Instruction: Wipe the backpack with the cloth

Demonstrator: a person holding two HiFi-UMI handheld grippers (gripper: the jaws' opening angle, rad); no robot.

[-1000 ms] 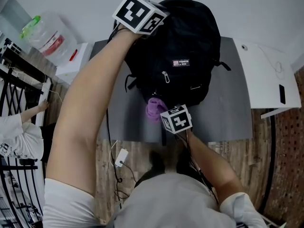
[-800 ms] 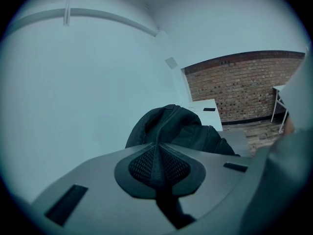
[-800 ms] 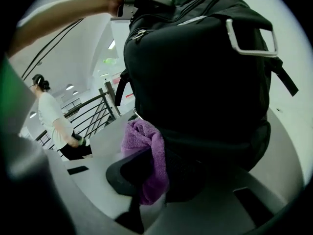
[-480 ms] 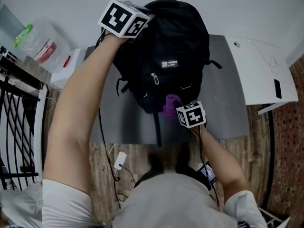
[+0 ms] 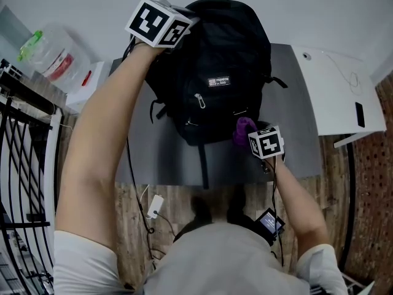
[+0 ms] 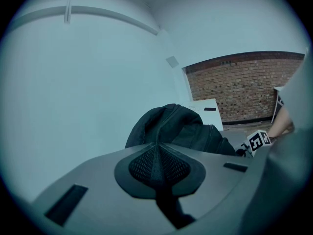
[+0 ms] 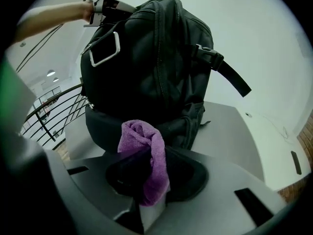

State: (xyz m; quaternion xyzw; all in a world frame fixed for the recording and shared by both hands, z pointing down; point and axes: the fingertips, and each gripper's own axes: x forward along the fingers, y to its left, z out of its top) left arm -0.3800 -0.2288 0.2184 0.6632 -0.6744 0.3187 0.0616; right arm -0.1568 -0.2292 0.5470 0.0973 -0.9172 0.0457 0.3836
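- The backpack stands upright on the grey table
- The right gripper is clamped on the purple cloth at the backpack's lower right edge, and the fold covers its pads
- The left gripper, jaws pressed together, sits at the backpack's top; a pinched strap cannot be made out, and its marker cube hides the tips from above

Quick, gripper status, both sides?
Left gripper: shut, at the top of the backpack; whether it pinches anything cannot be told.
Right gripper: shut on the purple cloth.
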